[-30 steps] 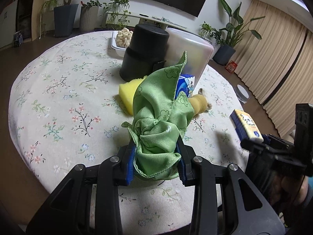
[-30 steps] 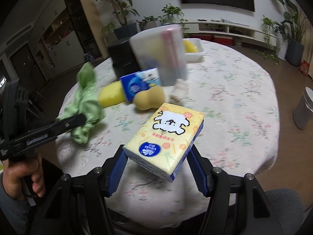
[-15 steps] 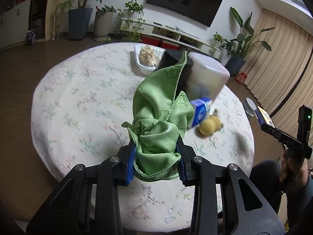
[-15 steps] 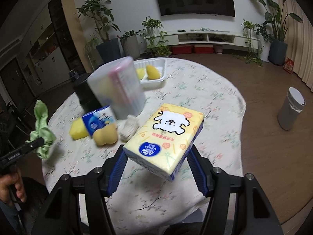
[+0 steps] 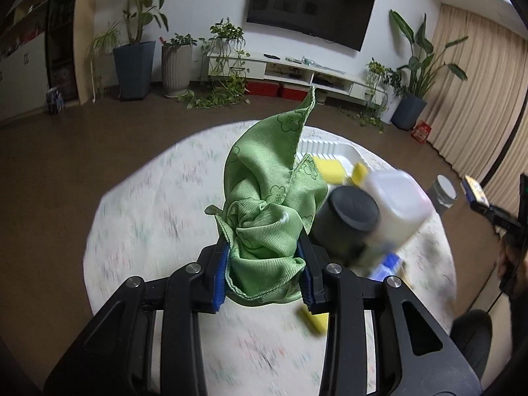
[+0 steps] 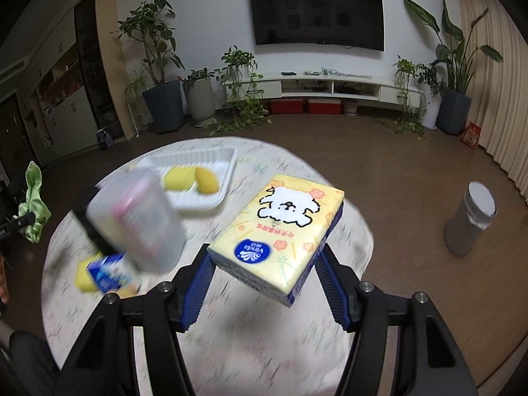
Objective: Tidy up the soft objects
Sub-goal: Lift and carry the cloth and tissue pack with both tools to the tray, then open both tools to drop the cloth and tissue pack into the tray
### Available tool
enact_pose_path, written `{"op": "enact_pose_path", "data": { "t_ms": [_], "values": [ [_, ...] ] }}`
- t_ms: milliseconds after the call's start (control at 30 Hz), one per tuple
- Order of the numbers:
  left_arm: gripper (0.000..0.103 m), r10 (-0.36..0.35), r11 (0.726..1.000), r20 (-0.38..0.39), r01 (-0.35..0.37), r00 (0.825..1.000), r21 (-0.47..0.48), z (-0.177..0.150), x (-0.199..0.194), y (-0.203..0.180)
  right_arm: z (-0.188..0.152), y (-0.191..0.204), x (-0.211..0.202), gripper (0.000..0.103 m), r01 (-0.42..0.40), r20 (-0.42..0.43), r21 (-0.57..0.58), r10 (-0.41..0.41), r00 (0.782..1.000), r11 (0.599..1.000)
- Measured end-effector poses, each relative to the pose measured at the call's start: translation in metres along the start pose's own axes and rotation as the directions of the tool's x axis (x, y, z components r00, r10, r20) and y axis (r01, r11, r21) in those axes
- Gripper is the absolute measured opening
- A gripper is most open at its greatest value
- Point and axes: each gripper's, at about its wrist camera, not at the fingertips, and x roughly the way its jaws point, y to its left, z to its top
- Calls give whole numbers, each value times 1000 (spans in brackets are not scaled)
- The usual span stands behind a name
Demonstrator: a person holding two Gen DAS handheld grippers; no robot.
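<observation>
My left gripper is shut on a crumpled green cloth, held high above the round floral table. The cloth stands up between the blue pads. My right gripper is shut on a yellow tissue pack with a white dog print, also raised over the table. In the right wrist view the green cloth shows at the far left. A white tray at the table's far side holds yellow sponges. A blue tissue pack and a yellow sponge lie near the table's left.
A black pot and a translucent plastic jar stand upside down mid-table. A grey bin stands on the floor to the right. Potted plants, a low TV shelf and curtains line the room's far side.
Both grippers have risen and pulled back from the table, each keeping its load. The table and its objects now look smaller and lower, and the white tray has come into fuller view.
</observation>
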Motion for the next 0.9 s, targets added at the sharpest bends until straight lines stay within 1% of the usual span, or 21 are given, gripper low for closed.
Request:
{"op": "enact_pose_path", "data": {
  "t_ms": [133,267,400,467,633,733,833,900],
  "values": [
    [32,0,998,-16,1,1000,59,35,29,-4,42,-13,33,65,-12,-13,-2,12,1000,1000],
    [32,-32,996,-59,36,998,83,67,74,-7,89,-13,73,65,-47,-27,-29,46,999,998],
    [32,-67,988,-117,82,991,133,89,120,-20,124,6,120,65,-92,-72,-81,86,994,992],
    [32,-65,979,-154,93,986,181,98,145,-33,136,20,142,65,-131,-98,-105,121,988,986],
    [32,-61,960,-214,116,975,254,108,184,-56,148,65,198,65,-212,-176,-210,176,968,954],
    [32,-54,958,-242,119,969,263,106,201,-57,146,89,225,65,-255,-225,-267,197,954,929],
    [32,-41,956,-270,117,962,271,101,217,-55,142,105,242,65,-288,-260,-296,213,942,911],
    [32,-51,954,-282,130,958,270,99,222,-55,141,113,254,65,-309,-283,-311,222,933,899]
  ]
}}
